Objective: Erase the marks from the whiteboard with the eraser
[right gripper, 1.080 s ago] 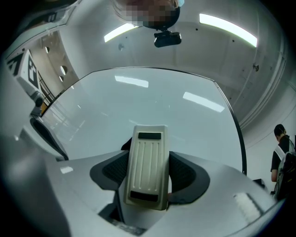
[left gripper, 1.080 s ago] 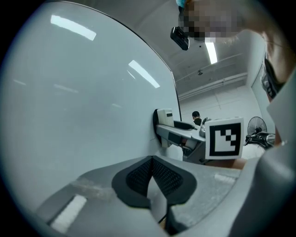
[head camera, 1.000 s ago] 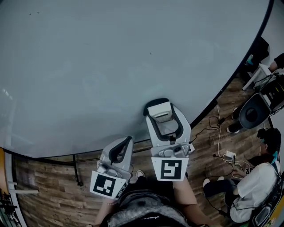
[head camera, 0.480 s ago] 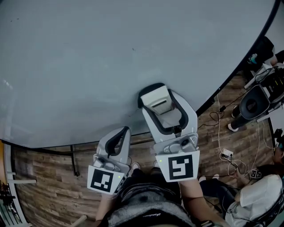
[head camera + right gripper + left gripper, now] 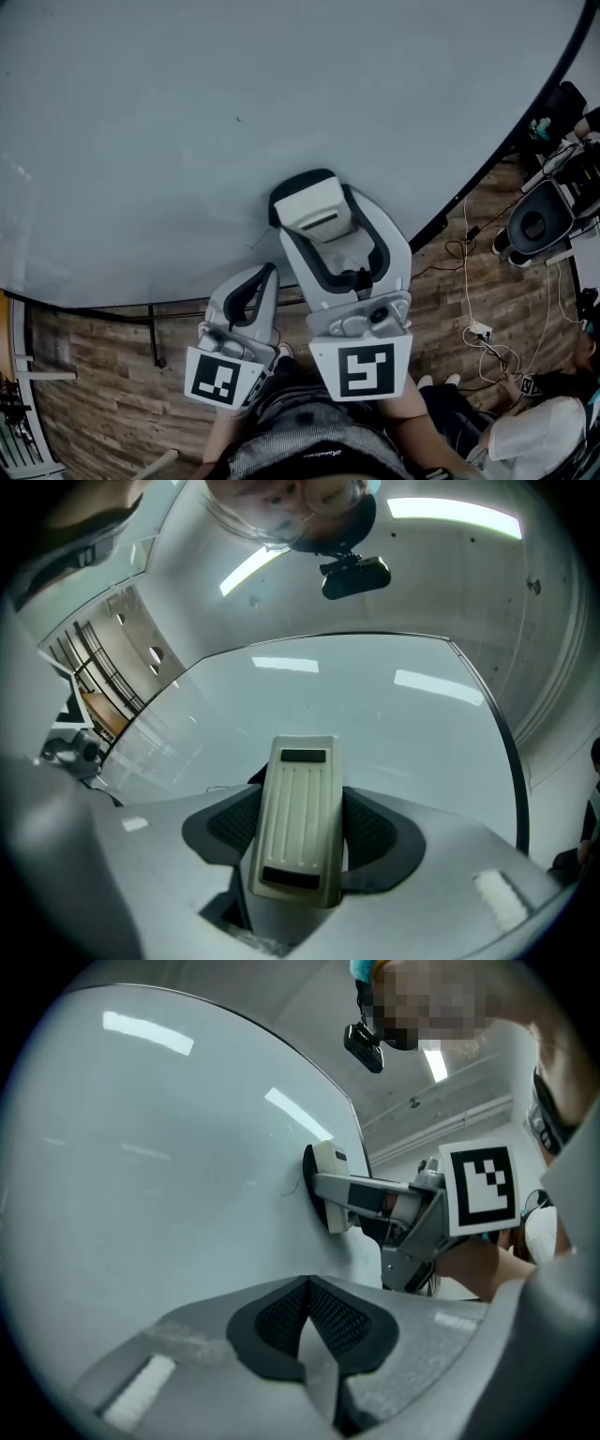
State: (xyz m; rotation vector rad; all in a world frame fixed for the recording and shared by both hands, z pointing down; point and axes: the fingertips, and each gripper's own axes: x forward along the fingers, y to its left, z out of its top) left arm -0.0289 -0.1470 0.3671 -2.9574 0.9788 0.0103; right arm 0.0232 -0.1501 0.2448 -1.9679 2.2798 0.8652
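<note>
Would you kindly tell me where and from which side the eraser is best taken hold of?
Across the eraser's two long edges, coming from the ribbed plastic back, as the right tongs hold it now. Its narrow body fits between the pads, leaving the wiping face free toward the whiteboard.

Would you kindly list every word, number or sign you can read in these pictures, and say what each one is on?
No readable words or numbers anywhere.
Marker cubes on the left gripper and right gripper: black-and-white square patterns, no letters.
The eraser: two dark patches, too blurred to tell whether they bear print.
The whiteboard: only faint specks, no writing.
</note>
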